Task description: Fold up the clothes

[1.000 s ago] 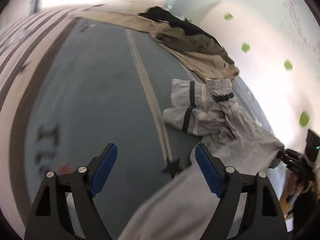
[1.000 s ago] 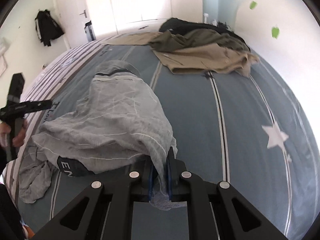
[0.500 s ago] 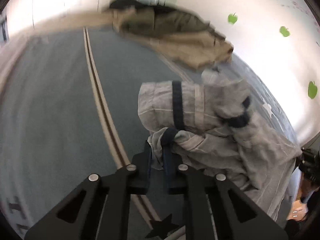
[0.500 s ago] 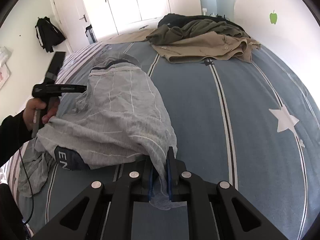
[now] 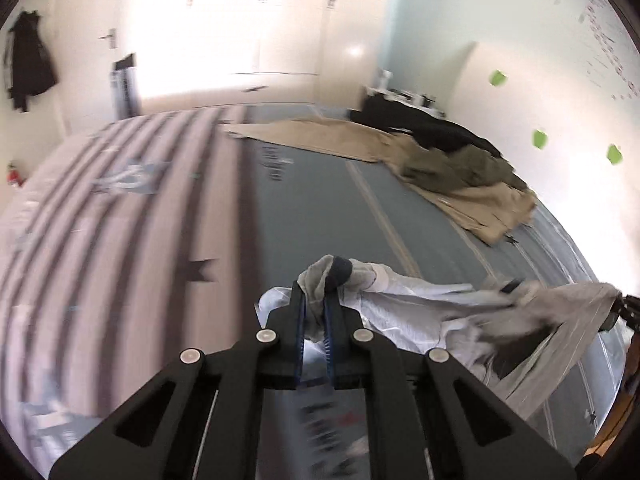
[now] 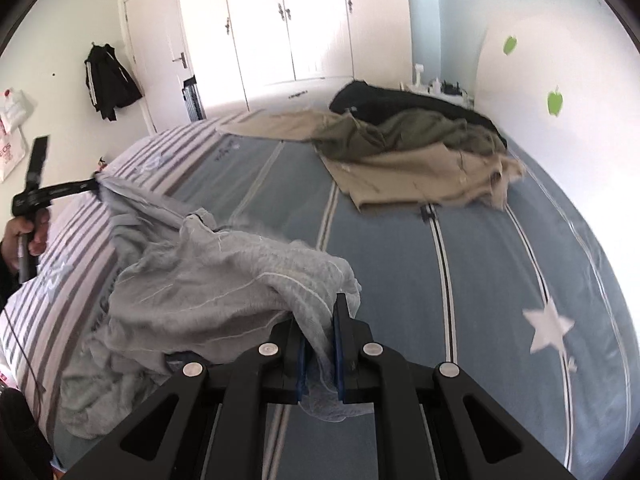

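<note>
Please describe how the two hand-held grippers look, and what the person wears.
Each hand-held gripper, left and right, has a black frame with triangular cut-outs, silver round bolts and blue ribbed pads. A thin dark cable hangs below the left hand, above a dark sleeve.

Black left gripper [image 5: 315,312] with blue finger pads [image 5: 329,320], silver screws [image 5: 264,336], matching black right gripper [image 6: 320,340], dark sleeve [image 6: 5,256] at hand [image 6: 24,232]
</note>
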Demonstrator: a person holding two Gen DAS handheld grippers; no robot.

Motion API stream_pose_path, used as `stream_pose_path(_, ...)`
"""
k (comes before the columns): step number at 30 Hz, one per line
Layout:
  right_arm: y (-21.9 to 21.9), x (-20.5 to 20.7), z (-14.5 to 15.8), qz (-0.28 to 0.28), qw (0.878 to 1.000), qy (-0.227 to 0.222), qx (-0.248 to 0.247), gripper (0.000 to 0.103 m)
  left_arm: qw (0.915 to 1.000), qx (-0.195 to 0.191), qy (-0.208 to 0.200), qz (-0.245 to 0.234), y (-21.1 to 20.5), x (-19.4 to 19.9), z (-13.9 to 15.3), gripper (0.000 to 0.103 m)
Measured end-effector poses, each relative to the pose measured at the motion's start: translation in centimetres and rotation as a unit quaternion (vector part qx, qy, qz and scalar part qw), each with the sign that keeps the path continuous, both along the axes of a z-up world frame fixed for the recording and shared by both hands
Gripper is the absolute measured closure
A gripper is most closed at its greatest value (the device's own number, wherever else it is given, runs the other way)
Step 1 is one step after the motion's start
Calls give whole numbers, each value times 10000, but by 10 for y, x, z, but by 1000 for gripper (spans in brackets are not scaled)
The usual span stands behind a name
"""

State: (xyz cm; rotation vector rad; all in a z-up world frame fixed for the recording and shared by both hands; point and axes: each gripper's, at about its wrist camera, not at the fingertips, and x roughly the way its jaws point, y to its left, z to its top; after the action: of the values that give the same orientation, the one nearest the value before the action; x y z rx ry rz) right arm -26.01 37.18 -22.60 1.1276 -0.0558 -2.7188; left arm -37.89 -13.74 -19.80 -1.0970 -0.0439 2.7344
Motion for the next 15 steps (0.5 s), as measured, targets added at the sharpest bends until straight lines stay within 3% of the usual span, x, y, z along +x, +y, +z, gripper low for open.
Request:
stream_pose_path(4, -15, -20, 10, 168, 9999, -30, 5, 93, 9997, -114, 7, 219, -57, 24, 11, 97)
stream_pose_path(8, -46, -50, 1, 452, 9987, -155, 161, 92, 9987, -367, -58, 340, -77, 41, -3, 97)
stream_pose_path(13, -87, -91, -48, 297, 9947, -753, 639, 56, 9941, -586, -618, 669, -78, 24, -55, 94)
stream_pose_path(14, -91, -92, -55, 248, 9938, -844, 675, 55, 9934, -557, -662, 751, -78, 23, -61, 91)
stream_pose_path(15, -94, -91, -60, 200, 9933, -890, 711, 52, 9925, -523, -708, 843, -78, 23, -66, 81)
